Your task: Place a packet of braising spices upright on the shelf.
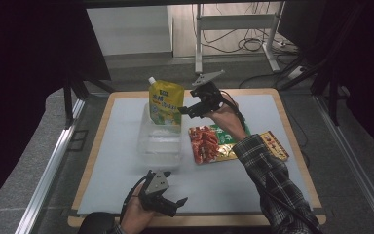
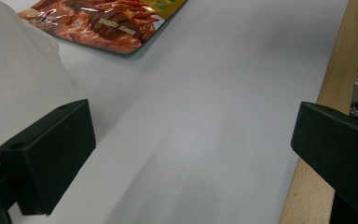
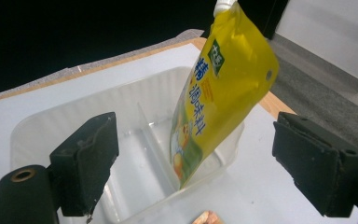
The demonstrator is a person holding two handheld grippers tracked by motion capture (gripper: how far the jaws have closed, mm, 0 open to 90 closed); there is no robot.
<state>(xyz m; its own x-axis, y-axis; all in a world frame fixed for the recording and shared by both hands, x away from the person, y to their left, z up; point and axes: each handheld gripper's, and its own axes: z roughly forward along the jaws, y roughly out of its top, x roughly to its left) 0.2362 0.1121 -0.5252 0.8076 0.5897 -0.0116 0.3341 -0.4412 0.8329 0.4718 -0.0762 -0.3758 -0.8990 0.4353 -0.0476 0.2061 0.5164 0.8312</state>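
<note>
A yellow spouted pouch (image 1: 164, 103) (image 3: 223, 93) stands tilted in the far compartment of a clear plastic container (image 1: 160, 146) (image 3: 42, 126), leaning on its far wall. My right gripper (image 1: 189, 105) (image 3: 196, 161) hovers just right of the pouch, open, its jaws apart from the pouch and holding nothing. My left gripper (image 1: 176, 204) (image 2: 191, 154) rests low near the table's front edge, open, with bare mat between its jaws. The container's near corner (image 2: 14, 60) is at the left of the left gripper view.
A red snack packet (image 1: 209, 144) (image 2: 98, 23) lies flat right of the container, overlapping an orange packet (image 1: 272, 144). A grey mat (image 1: 126, 185) covers the wooden table (image 1: 297, 146), whose edge (image 2: 326, 102) runs beside my left gripper. Cables and a metal stand (image 1: 233, 29) sit beyond.
</note>
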